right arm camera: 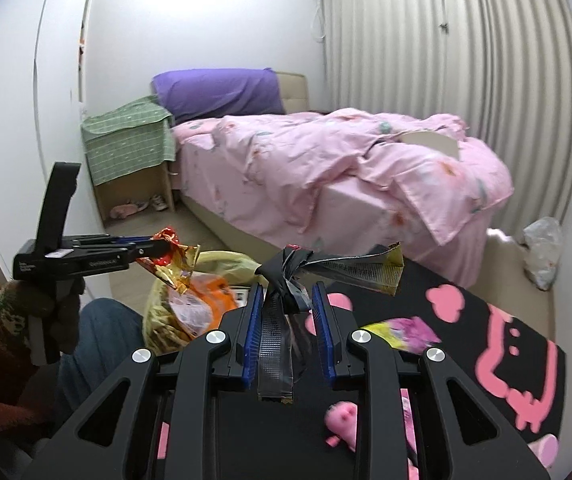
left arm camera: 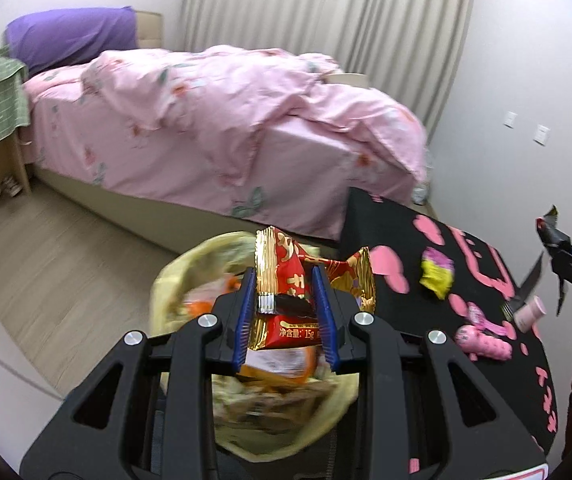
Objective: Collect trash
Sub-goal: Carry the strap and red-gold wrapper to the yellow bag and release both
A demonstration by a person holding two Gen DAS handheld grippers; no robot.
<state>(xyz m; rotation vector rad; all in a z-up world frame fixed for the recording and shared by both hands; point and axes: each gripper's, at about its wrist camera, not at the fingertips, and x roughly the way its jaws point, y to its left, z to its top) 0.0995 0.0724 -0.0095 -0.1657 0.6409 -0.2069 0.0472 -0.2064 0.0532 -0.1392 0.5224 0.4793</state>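
Observation:
My left gripper (left arm camera: 283, 274) is shut on a red and gold snack wrapper (left arm camera: 286, 256), held right above an open yellow trash bag (left arm camera: 173, 276) that has several wrappers inside. The right wrist view shows that same left gripper (right arm camera: 153, 250) at the left, with the red wrapper (right arm camera: 175, 254) over the yellow bag (right arm camera: 225, 260). My right gripper (right arm camera: 288, 288) is shut on a twisted black and silver wrapper (right arm camera: 366, 268) with a yellow end. In the left wrist view the right gripper (left arm camera: 546, 230) enters from the right edge, and the dark wrapper (left arm camera: 530, 278) hangs from it.
A black table (left arm camera: 370, 216) with pink patterns carries a yellow and purple wrapper (left arm camera: 438, 276), a pink toy (left arm camera: 482, 340) and a small pink bottle (left arm camera: 530, 312). Behind it is a bed with a pink duvet (left arm camera: 225, 112). A gloved hand (right arm camera: 45, 300) holds the left gripper. A white plastic bag (right arm camera: 542, 248) lies on the floor.

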